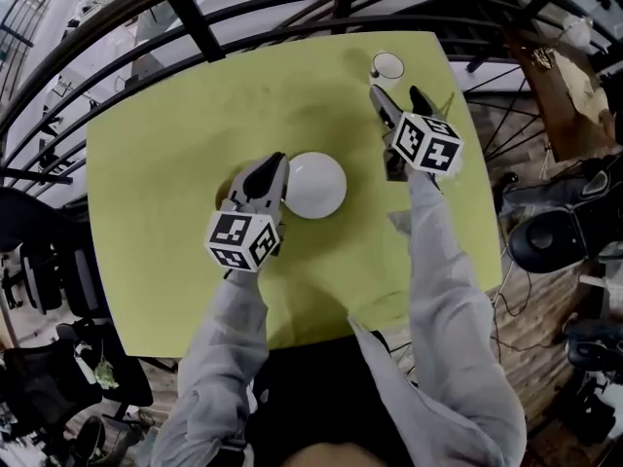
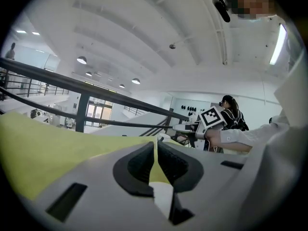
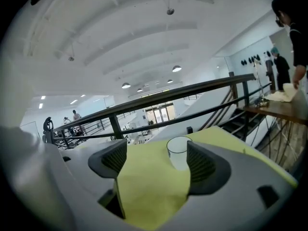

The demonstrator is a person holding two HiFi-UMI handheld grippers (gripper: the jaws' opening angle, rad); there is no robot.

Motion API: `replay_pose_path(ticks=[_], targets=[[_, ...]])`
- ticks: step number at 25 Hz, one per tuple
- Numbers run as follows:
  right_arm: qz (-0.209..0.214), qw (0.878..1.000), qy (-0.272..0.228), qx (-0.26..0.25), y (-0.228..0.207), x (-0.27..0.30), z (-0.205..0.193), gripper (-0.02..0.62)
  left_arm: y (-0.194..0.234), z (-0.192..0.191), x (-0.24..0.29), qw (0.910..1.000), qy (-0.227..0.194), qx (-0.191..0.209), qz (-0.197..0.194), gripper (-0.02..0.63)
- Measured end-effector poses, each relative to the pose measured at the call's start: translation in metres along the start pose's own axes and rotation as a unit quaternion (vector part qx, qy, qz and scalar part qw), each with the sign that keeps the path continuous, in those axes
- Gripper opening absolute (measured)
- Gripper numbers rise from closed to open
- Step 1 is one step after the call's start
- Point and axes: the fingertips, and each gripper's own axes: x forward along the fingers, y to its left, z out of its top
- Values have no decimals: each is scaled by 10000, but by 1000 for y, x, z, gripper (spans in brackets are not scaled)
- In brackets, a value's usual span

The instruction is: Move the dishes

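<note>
A round white bowl (image 1: 316, 185) lies near the middle of the yellow-green table (image 1: 165, 154). My left gripper (image 1: 270, 168) hovers just left of the bowl, its tips at the bowl's left edge. Its jaws look shut, with only a thin sliver of table showing between them in the left gripper view (image 2: 156, 153). A small clear cup (image 1: 387, 65) stands at the table's far edge. My right gripper (image 1: 397, 96) is open just short of the cup. In the right gripper view (image 3: 156, 158) the cup (image 3: 178, 152) stands ahead, close to the right jaw, untouched.
A black railing (image 1: 195, 22) curves round the table's far side. Beyond it on the right are a wooden table (image 3: 279, 107) and people (image 3: 284, 57). Dark chairs (image 1: 49, 270) crowd the left. In the left gripper view, the right gripper's marker cube (image 2: 212, 117) shows ahead.
</note>
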Motion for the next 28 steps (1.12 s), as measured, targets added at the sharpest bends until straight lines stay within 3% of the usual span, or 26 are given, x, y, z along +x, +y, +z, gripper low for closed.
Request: replay_pose_path(ticks=[5,11,21,28], targets=[[-189,9997,130,88,-25,49,-13,428,23,12,48,9997,-122,36,197,36],[-259,9988,329,-238,-41,102,-36,458,44,22,88,9992,-155,143,332,35],[-625,9973,273,-260,-66,142,-44,437,87,15,90,9963,-16,142,845,35],[-501,9984,255,-102,-52,138,-45,428,85,24,72,9956,-123,44,925,35]])
